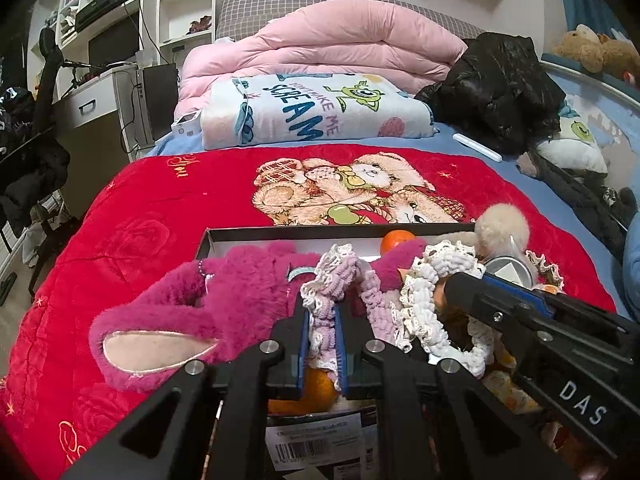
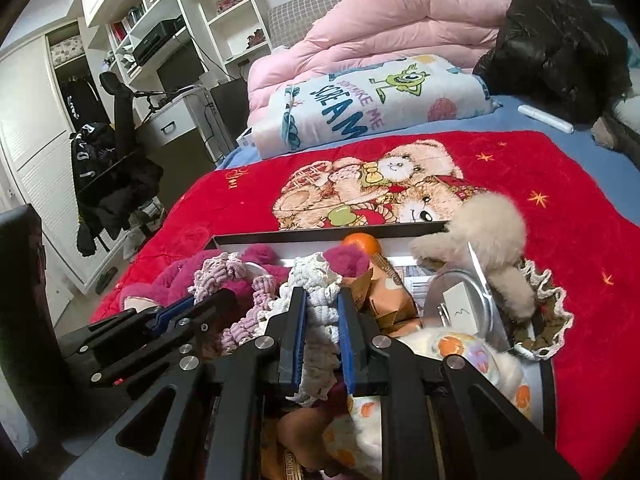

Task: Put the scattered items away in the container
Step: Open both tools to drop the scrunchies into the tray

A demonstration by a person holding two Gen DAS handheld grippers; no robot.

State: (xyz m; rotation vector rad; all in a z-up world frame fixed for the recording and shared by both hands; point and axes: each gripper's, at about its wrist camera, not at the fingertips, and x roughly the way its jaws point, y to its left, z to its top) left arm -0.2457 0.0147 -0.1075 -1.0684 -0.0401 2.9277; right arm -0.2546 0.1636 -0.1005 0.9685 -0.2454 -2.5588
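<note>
Left tool (image 1: 322,308): jaws together, clamped on a lilac knitted scrunchie with a white lace edge (image 1: 340,276), held over the middle of the box. Right tool (image 2: 323,300): jaws nearly together, pads pressed on a white knitted scrunchie (image 2: 316,280), held just beside the lilac one. The two tools sit side by side above the box, the right one showing at the lower right of the left wrist view (image 1: 520,312).

Box (image 1: 280,234): black-rimmed, white inside, resting on a red bear-print blanket (image 1: 140,208) on the bed. It is crowded. Contents seen: a magenta plush toy (image 1: 192,304) spilling over the left wall; an orange (image 1: 397,241) against the far wall; a second orange (image 1: 316,390) beneath the left tool; a beige fluffy toy (image 2: 492,228) hanging over the far right corner; a round metal tin (image 2: 460,304); a small brown carton (image 2: 384,296); a cream cloth with orange spots (image 2: 472,356).

Beyond the red blanket: a folded printed blanket (image 1: 304,108), a pink duvet (image 1: 340,36), a black jacket (image 1: 500,84).
</note>
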